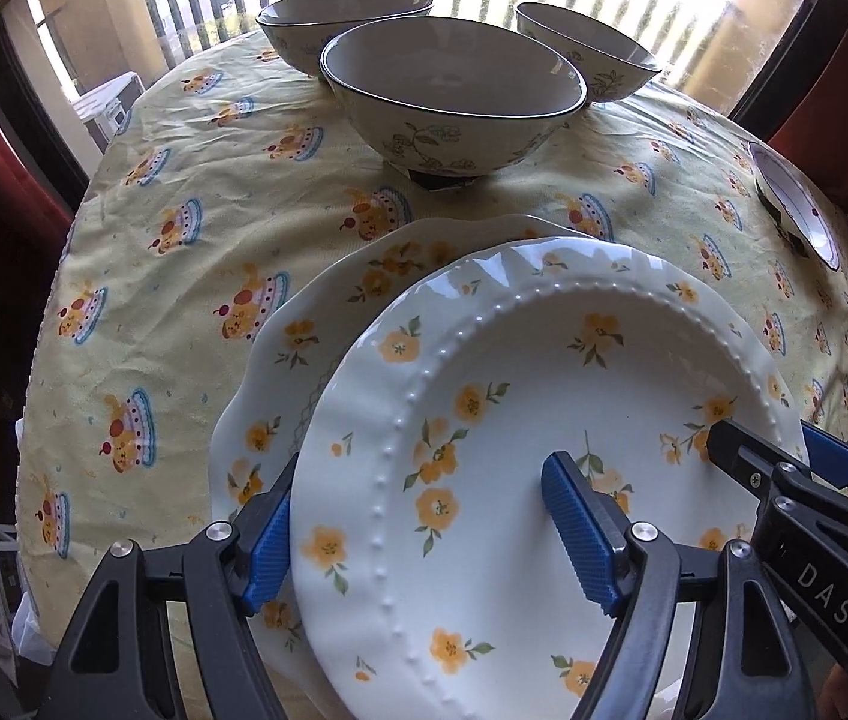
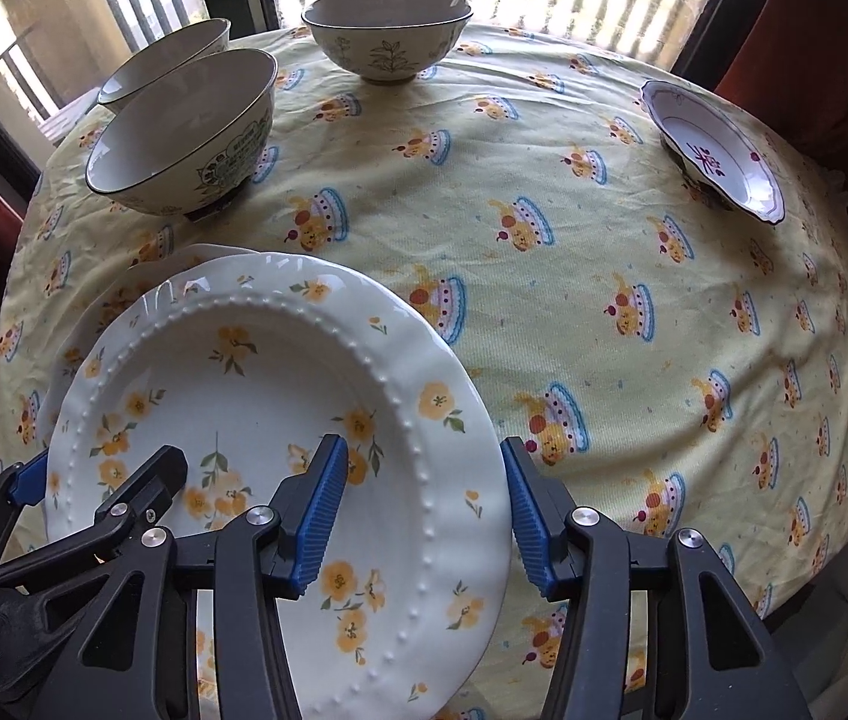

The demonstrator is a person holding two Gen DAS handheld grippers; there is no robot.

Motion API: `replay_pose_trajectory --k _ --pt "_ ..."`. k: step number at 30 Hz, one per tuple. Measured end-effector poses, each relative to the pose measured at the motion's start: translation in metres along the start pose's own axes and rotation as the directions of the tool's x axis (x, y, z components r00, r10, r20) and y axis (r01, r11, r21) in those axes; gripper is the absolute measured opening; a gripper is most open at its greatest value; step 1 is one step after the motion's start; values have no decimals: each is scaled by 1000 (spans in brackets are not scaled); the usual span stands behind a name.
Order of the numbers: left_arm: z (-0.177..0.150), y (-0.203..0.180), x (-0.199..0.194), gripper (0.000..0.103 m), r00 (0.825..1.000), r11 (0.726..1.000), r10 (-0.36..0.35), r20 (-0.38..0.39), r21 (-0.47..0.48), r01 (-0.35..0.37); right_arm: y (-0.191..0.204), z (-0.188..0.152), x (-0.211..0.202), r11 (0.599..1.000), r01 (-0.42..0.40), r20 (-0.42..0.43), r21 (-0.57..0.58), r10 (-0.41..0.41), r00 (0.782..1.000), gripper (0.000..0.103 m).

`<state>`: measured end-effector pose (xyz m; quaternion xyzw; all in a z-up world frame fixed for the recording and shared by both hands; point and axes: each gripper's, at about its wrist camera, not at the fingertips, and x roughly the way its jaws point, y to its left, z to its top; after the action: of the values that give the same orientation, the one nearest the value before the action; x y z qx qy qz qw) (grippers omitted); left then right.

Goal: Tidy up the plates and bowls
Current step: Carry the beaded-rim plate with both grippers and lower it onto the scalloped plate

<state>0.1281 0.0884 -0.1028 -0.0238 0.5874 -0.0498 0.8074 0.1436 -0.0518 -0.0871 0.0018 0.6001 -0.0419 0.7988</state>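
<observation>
Left claw: left gripper [image 1: 433, 531], black frame with blue ribbed pads, spread astride the left rim of the white ceramic plate with orange flowers and a beaded ring [image 1: 544, 420]; one pad outside the rim, the other over the plate's well; pads not seen pressing.
Right claw: right gripper [image 2: 424, 516], same build, spread astride the right rim of that plate [image 2: 244, 396]; gaps visible on both sides of the rim; no earlier picture to compare.
Plates, count: two. Upper one between the claws; below it and jutting out to the left of the left claw, a wider white scalloped plate with orange flowers [image 1: 328, 312]. Whether upper plate rests on lower or hangs just above: cannot tell.
Bowls, count: three cream ceramic bowls with dark rims and leaf drawings, all well ahead of the claws; nearest bowl [image 1: 454, 96], second bowl [image 1: 340, 24] behind it to the left, third bowl [image 1: 589, 51] to the right.
Small dish, count: one white scalloped dish with red markings [image 2: 718, 150], far ahead and right of the right claw.
Pose: both claws pointing steeply down, facing each other across the plate.
Surface: yellow tablecloth printed with cakes [image 2: 604, 240].
Hidden: lower plate mostly covered; near edge of upper plate cut off by the frame; hands out of sight.
</observation>
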Motion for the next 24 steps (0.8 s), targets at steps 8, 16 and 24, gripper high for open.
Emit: replay_pose_trajectory --k 8,16,24 --pt "1 -10 3 82 993 991 117 26 57 -118 0 -3 5 1000 -5 -9 19 6 1000 51" --pt "-3 -7 -11 83 992 987 117 43 104 -121 4 -5 -8 1000 -9 36 12 8 999 49" --pt "-1 11 -23 83 993 990 101 60 92 -106 5 -9 -7 999 -7 18 40 6 1000 35"
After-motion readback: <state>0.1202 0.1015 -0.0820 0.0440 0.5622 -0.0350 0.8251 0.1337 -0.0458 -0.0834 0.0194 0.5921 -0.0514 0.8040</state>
